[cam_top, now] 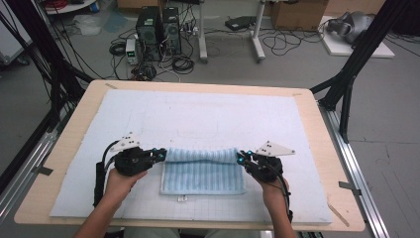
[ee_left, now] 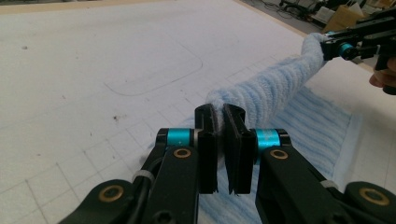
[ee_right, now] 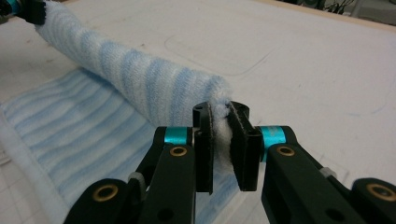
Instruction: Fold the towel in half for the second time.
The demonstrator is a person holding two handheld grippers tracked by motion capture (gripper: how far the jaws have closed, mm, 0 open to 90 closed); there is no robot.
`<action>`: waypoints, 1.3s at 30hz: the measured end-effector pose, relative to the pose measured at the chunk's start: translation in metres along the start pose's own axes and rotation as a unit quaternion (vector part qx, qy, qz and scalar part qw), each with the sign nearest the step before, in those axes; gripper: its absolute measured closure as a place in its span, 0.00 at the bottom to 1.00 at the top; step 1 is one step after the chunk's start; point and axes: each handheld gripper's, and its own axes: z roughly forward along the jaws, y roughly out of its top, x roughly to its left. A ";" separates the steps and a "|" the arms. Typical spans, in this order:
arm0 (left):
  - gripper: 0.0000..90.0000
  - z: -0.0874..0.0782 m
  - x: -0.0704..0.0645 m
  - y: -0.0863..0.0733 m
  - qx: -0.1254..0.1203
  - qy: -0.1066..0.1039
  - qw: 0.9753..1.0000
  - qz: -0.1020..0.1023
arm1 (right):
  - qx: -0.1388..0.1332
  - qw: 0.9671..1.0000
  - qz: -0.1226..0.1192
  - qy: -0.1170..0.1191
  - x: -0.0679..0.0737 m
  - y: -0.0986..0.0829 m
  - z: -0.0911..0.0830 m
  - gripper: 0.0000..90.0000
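Forearms enter the high view from about 6 o'clock, each hand wrapped around a hand-held gripper. At 9 o'clock of the cloth, the left hand-held gripper (cam_top: 161,154) is clamped on the left end of a light blue striped towel (cam_top: 203,171); in the left gripper view its two black jaws stand pressed onto a pinch of the terry fabric (ee_left: 261,95), with the raised fold running off toward 2 o'clock to the other tool. The towel lies on a pale blue gridded mat (cam_top: 198,119) covering the wooden surface (cam_top: 74,124), in the near middle part of it, between the two hands. Its far edge is lifted into a soft rolled ridge strung between the two tools, while the rest lies flat on the mat toward the person. At 3 o'clock of the cloth, the right hand-held gripper (cam_top: 241,157) is likewise closed on the towel's right end; the right gripper view shows its jaws squeezing a white tuft of the fabric (ee_right: 140,81), the ridge stretching away toward 10 o'clock.
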 end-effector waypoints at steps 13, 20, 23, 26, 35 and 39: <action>0.93 -0.008 -0.015 -0.024 0.024 -0.005 1.000 0.010 | 0.025 0.999 -0.024 -0.014 0.015 -0.021 -0.011 0.89; 0.92 -0.013 -0.020 -0.036 0.037 -0.012 0.999 0.015 | 0.035 0.998 -0.041 -0.019 0.025 -0.033 -0.017 0.89; 0.87 -0.016 -0.019 -0.035 0.031 -0.017 0.999 0.007 | 0.035 0.998 -0.042 -0.019 0.028 -0.035 -0.020 0.88; 0.55 -0.021 -0.016 -0.031 0.004 -0.013 1.000 -0.025 | 0.032 0.998 -0.041 -0.020 0.028 -0.035 -0.024 0.77; 0.63 -0.013 -0.003 -0.026 -0.020 0.002 0.998 -0.062 | -0.036 0.998 -0.017 -0.052 0.025 -0.006 -0.032 0.64; 0.73 -0.005 -0.005 -0.029 0.017 0.011 0.998 -0.057 | 0.015 0.998 -0.026 -0.051 0.026 -0.010 -0.011 0.67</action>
